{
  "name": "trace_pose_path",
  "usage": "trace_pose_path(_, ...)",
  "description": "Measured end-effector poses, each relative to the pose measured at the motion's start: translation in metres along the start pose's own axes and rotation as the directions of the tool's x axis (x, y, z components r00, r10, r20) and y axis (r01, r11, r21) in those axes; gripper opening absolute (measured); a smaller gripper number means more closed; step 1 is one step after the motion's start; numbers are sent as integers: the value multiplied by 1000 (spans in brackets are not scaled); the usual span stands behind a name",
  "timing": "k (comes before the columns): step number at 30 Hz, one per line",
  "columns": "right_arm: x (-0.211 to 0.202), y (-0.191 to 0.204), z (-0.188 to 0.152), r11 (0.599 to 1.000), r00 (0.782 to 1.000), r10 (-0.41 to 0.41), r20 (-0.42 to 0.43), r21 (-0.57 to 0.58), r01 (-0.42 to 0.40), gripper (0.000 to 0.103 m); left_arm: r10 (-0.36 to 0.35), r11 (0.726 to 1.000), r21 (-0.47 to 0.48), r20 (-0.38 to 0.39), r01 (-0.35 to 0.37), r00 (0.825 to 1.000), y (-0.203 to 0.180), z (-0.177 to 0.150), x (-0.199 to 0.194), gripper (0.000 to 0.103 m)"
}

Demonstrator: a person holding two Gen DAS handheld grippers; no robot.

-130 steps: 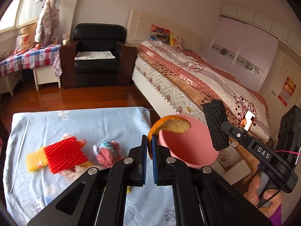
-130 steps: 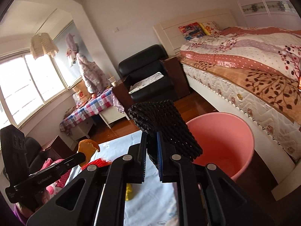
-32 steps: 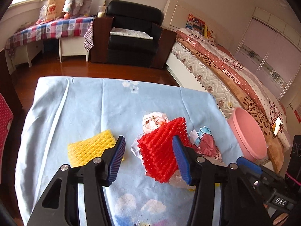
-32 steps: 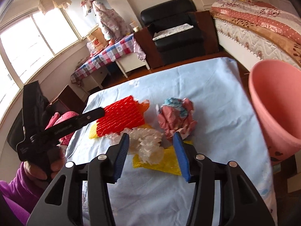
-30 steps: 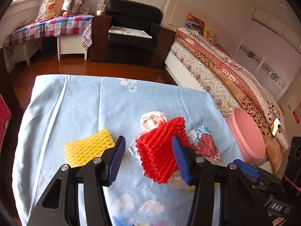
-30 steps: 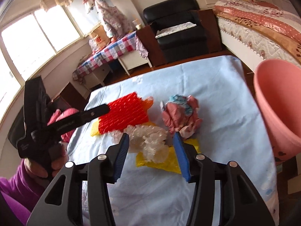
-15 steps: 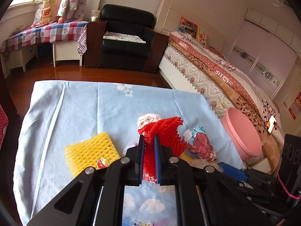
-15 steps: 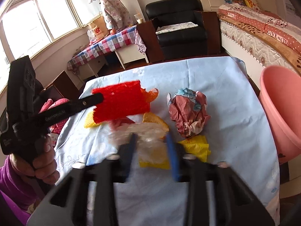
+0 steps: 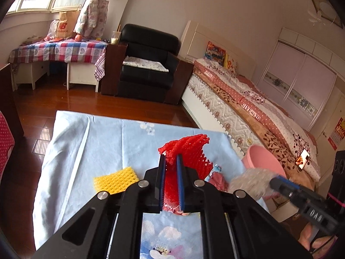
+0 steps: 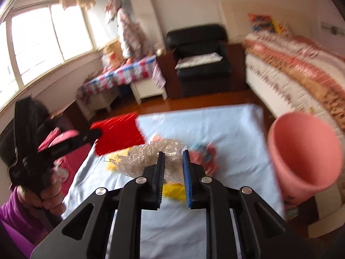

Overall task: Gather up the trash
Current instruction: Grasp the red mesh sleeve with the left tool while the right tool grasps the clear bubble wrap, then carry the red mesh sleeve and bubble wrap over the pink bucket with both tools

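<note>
- The left gripper (image 9: 170,173) is clamped on a red foam net (image 9: 189,154), lifted above the blue-clothed table (image 9: 103,142).
- The right gripper (image 10: 173,168) is closing its jaws on crumpled clear plastic (image 10: 148,157).
- The pink bin (image 10: 301,151) stands beside the table's right edge.
- Risk: the springy, light plastic may slip from the closing jaws before reaching the bin.

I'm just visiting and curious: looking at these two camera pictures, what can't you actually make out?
- Inside of the pink bucket: right view is motion-blurred; in the left view the clear plastic wad covers part of it.
- Crumpled pink wrapper: mostly hidden behind the left claw and its red foam net.
- Yellow scrap: partly hidden behind the right claw.
- The person: only hands and a purple sleeve show.
</note>
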State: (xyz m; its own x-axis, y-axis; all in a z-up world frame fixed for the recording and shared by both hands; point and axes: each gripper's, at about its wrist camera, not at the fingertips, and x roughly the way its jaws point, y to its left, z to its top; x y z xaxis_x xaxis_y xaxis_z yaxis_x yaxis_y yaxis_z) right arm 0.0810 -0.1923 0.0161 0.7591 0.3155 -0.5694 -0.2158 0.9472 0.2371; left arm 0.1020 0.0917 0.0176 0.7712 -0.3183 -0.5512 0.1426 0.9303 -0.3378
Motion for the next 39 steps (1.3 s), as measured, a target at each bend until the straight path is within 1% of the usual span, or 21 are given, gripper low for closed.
trace_pose_path(3,-17,-15,12,997,996,-71,48,16,71,17,-15,1000,1,38,15,999,-12,8,-11,9)
trace_pose_path(6,-36,-39,19,988,985,-151,80,51,148,17,-39,999,12,60,38,997,-29,13,-18,9)
trace_pose_path(9,-57,-69,28,972,968,-222,113,108,211,17,-64,997,44,73,61,995,-53,19,-21,9)
trace_pose_path(11,-70,-90,34,958,956,-265,128,146,247,17,-80,995,73,83,74,993,-76,23,-20,9)
trace_pose_path(13,-78,-107,36,945,943,-305,135,164,282,17,-96,992,91,72,90,993,-100,24,-15,9)
trace_pose_path(15,-84,-124,34,933,932,-337,132,183,311,17,-121,988,104,45,116,992,-129,24,-5,9)
trace_pose_path(19,-82,-153,26,910,917,-382,116,217,352,17,-129,978,166,15,125,992,-180,18,18,9)
trace_pose_path(22,-76,-172,19,901,913,-396,96,233,366,17,-132,969,211,-13,132,991,-217,13,39,9)
trace_pose_path(27,-70,-199,11,881,900,-430,73,250,401,17,-123,958,253,-57,134,991,-261,1,70,9)
trace_pose_path(32,-61,-220,8,864,884,-464,54,250,438,17,-106,952,278,-96,129,990,-282,-6,100,9)
trace_pose_path(39,-46,-238,7,847,871,-491,29,247,470,17,-71,950,293,-141,110,987,-295,-15,139,9)
